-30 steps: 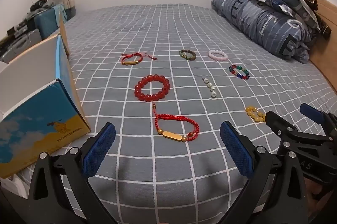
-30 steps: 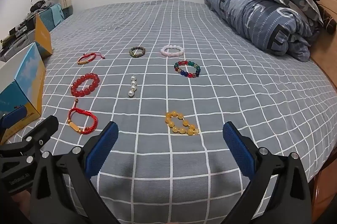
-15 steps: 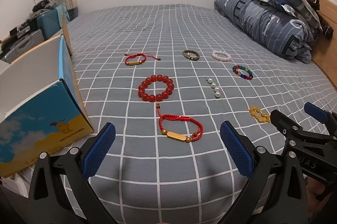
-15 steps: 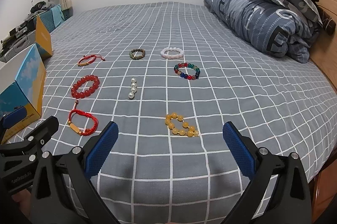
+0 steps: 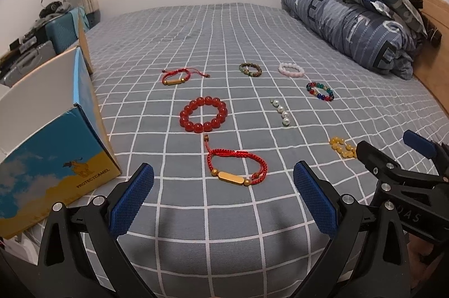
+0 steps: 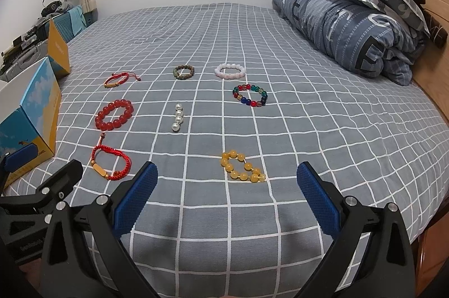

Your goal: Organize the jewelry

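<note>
Several bracelets lie spread on the grey checked bed (image 5: 224, 40). My left gripper (image 5: 224, 197) is open and empty, just short of a red cord bracelet with a gold bar (image 5: 237, 167). Beyond it lie a red bead bracelet (image 5: 203, 114) and a second red cord bracelet (image 5: 176, 76). My right gripper (image 6: 227, 197) is open and empty, just short of a yellow bead bracelet (image 6: 242, 165). Farther off lie white pearls (image 6: 177, 120), a multicoloured bracelet (image 6: 249, 95), a pink bracelet (image 6: 230, 71) and a green-brown bracelet (image 6: 183, 71).
An open blue and yellow cardboard box (image 5: 53, 129) stands at the bed's left edge, also in the right wrist view (image 6: 31, 115). A folded duvet and pillows (image 6: 350, 14) lie at the right by the wooden headboard (image 6: 429, 68). Luggage (image 5: 60, 26) stands beyond the left edge.
Both grippers have tilted up slightly and the view has shifted a little; the bracelets appear lower and nearer. Nothing was touched, and both stay open.
</note>
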Tool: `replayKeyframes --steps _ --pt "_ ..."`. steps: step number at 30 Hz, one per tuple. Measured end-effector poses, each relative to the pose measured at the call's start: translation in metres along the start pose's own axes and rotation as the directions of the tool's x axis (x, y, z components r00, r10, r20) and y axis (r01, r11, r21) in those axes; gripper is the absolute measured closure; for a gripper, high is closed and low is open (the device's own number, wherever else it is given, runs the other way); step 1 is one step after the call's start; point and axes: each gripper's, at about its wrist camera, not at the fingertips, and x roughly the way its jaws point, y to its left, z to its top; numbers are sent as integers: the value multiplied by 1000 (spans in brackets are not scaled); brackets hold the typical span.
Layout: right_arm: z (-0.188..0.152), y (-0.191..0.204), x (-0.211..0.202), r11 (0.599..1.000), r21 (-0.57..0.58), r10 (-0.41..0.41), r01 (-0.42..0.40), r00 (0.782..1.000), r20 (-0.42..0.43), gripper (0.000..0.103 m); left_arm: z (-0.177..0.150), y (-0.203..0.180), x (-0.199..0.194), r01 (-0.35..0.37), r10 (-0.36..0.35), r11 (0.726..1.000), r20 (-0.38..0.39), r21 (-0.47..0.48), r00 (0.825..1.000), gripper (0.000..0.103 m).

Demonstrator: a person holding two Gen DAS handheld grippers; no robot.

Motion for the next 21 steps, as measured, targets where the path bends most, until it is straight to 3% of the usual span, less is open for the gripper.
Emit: replayKeyframes --steps 21 --pt "0 -1 -1 1000 -2 -4 4 1000 3 8 0 1 -2 -22 22 1000 9 0 1000 6"
